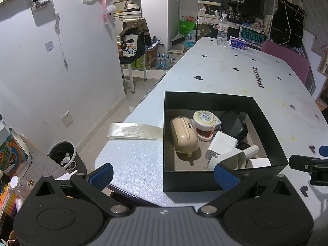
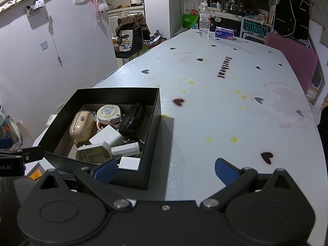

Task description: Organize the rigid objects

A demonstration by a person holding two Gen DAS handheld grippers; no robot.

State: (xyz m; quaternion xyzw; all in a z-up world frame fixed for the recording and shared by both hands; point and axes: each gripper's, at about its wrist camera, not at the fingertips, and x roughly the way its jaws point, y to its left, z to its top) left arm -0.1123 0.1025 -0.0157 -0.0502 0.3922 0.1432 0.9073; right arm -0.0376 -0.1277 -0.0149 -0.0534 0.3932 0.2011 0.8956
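Observation:
A black open box [image 1: 205, 181] [image 2: 151, 127] sits at the near left corner of the pale table [image 1: 235, 75] [image 2: 215, 112]. Inside lie a beige earbud case [image 1: 184, 136] [image 2: 82, 126], a round white tape measure [image 1: 206, 120] [image 2: 108, 112], a black case [image 1: 233, 124] [image 2: 133, 119] and white chargers [image 1: 222, 145] [image 2: 107, 136]. My left gripper [image 1: 164, 176] hangs open over the table's near edge, its right finger in front of the box. The right gripper [image 2: 165, 171] is open too, just before the box's near right corner. Neither holds anything.
A water bottle [image 1: 222, 30] [image 2: 204, 21] and a tissue pack [image 1: 237, 43] [image 2: 224, 33] stand at the table's far end, beside a pink chair [image 2: 291, 59]. A strip of clear tape [image 1: 133, 132] hangs off the left edge. A bin [image 1: 63, 155] is on the floor.

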